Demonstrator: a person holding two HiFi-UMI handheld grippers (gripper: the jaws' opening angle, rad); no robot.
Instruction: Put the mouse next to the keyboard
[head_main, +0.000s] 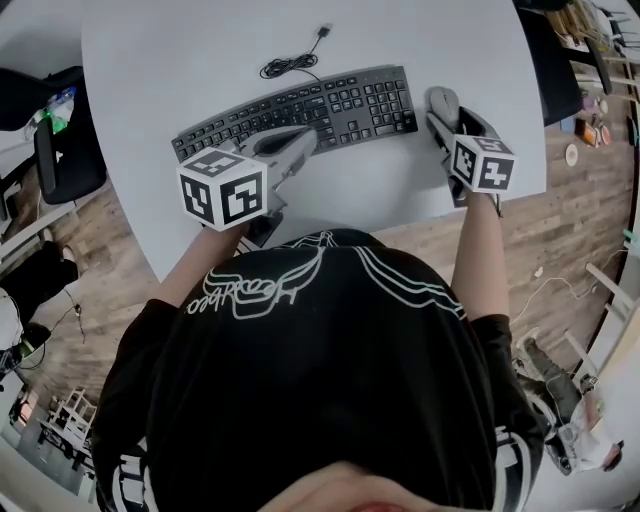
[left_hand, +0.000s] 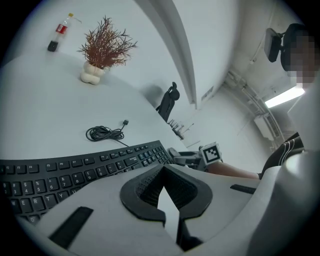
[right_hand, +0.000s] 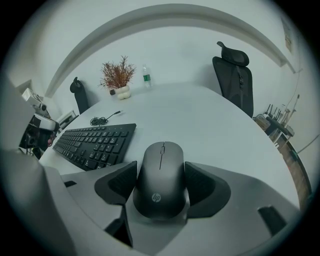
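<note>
Round and white, the worktop (head_main: 170, 60) has the dark grey wireless mouse (right_hand: 161, 175) just beside the right end of the black full-size keyboard (right_hand: 95, 142), not touching it. The right gripper (head_main: 447, 120) pinches the mouse between its fingers, one on each side. I cannot tell whether it rests on the worktop or hangs just above. The left gripper (left_hand: 162, 170) hovers over the keyboard, fingers pressed together on nothing. Placement looks nearly done: what is left is setting down, if needed, and letting go.
</note>
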